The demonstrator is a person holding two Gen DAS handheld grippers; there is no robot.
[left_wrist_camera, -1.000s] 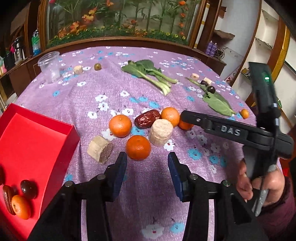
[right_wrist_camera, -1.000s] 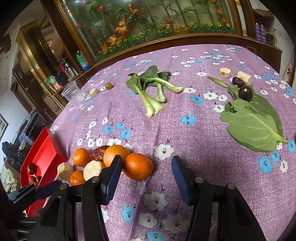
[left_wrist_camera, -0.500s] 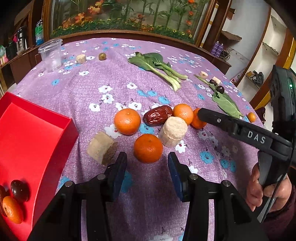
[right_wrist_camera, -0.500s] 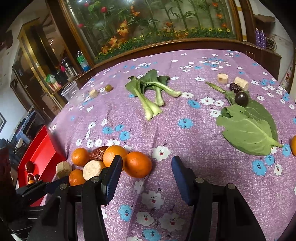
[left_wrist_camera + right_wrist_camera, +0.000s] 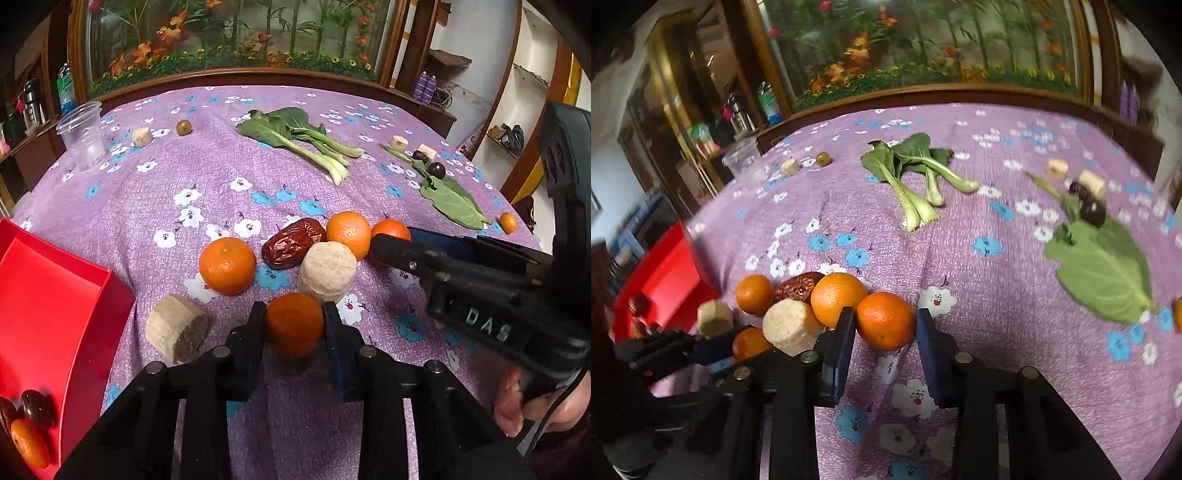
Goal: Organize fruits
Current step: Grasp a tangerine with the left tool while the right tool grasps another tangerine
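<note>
Several oranges lie clustered on the purple flowered cloth beside a red date (image 5: 293, 242). My left gripper (image 5: 293, 314) is closing, and its pads press both sides of the nearest orange (image 5: 294, 326). The right gripper (image 5: 885, 318) is closing too, its pads against the rightmost orange (image 5: 885, 320) of the cluster. Both oranges still rest on the cloth. Two more oranges (image 5: 227, 265) (image 5: 348, 233) lie loose. A red tray (image 5: 55, 295) at the left holds an orange (image 5: 29, 443) and dark fruits.
Two beige cylinder pieces (image 5: 327, 271) (image 5: 173, 332) sit among the oranges. Farther back lie bok choy (image 5: 306, 142), a big green leaf (image 5: 454, 201) with a dark plum (image 5: 436, 170), a clear plastic cup (image 5: 83, 134) and a small green fruit (image 5: 183, 126). A small orange (image 5: 508, 222) lies far right.
Both grippers' jaws have narrowed from wide apart to touching an orange each. The left gripper came forward around its orange; the right one shifted left so its orange sits between the pads.
</note>
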